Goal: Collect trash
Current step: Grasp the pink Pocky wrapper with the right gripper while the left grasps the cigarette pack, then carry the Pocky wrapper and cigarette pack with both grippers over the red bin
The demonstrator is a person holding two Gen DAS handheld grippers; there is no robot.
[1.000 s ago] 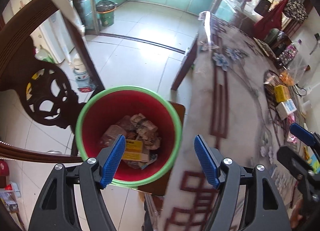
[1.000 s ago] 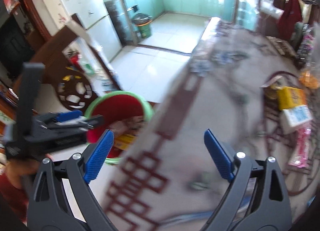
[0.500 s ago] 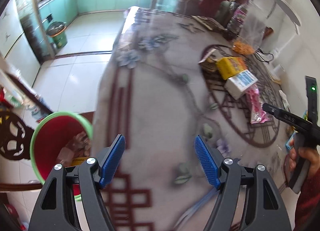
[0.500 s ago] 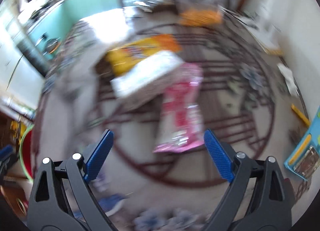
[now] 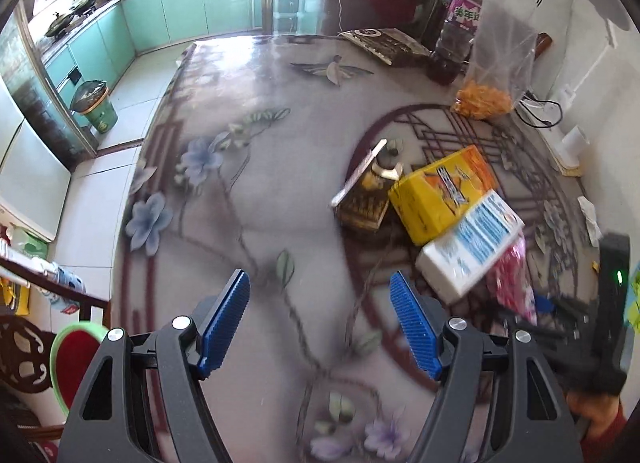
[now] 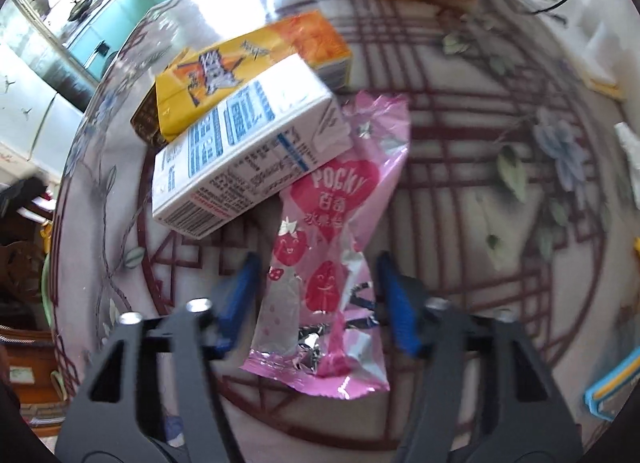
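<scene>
A pink Pocky wrapper (image 6: 332, 263) lies flat on the patterned table. My right gripper (image 6: 318, 299) is open, its blue pads on either side of the wrapper's near half. A white and blue carton (image 6: 244, 151) lies on the wrapper's far end, with a yellow carton (image 6: 248, 63) behind it. In the left wrist view the same white carton (image 5: 472, 243), yellow carton (image 5: 440, 195) and a brown box (image 5: 364, 199) lie right of centre. My left gripper (image 5: 320, 327) is open and empty above the bare table. The red bin with green rim (image 5: 72, 367) stands at the lower left beside the table.
A clear bag of orange snacks (image 5: 488, 75), a large bottle (image 5: 456, 35) and a dark packet (image 5: 384, 45) stand at the table's far side. A carved wooden chair (image 5: 20, 355) is by the bin. A green floor bin (image 5: 94, 107) stands in the kitchen.
My left gripper swung from over the red bin to over the table. My right gripper moved right and down onto the pink wrapper, and its pads now straddle it.
</scene>
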